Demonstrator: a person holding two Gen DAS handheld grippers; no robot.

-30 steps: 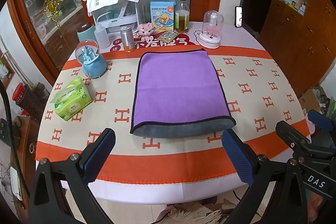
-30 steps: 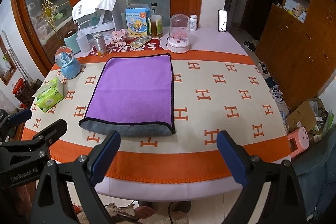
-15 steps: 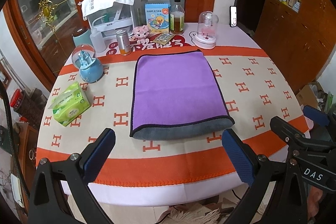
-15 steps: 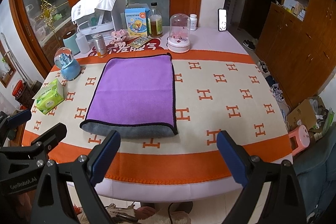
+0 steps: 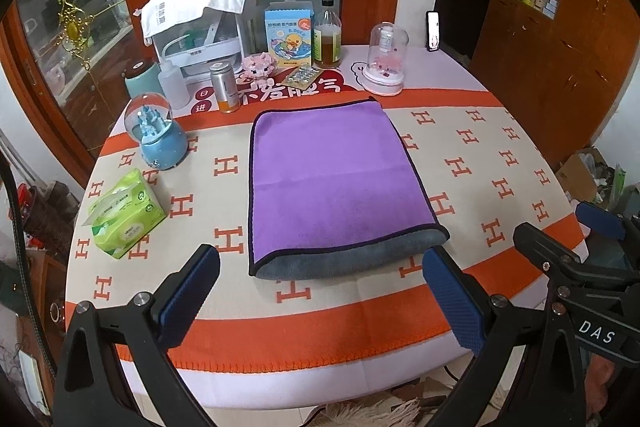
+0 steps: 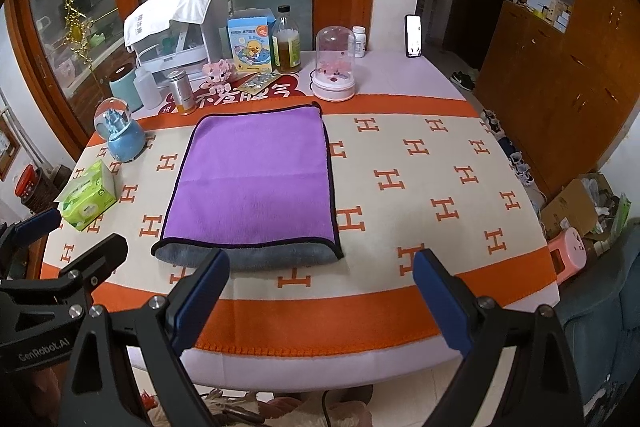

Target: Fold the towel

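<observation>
Purple towel [image 5: 332, 183] lying folded once on the tabletop [image 5: 480, 163], grey fold edge nearest; further folding may remain. Left gripper [image 5: 320, 291] and right gripper [image 6: 320, 291] hover before it, fingers spread, empty.

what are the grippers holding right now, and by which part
Nothing. The left gripper and right gripper are both open, short of the purple towel lying on the table.
</observation>
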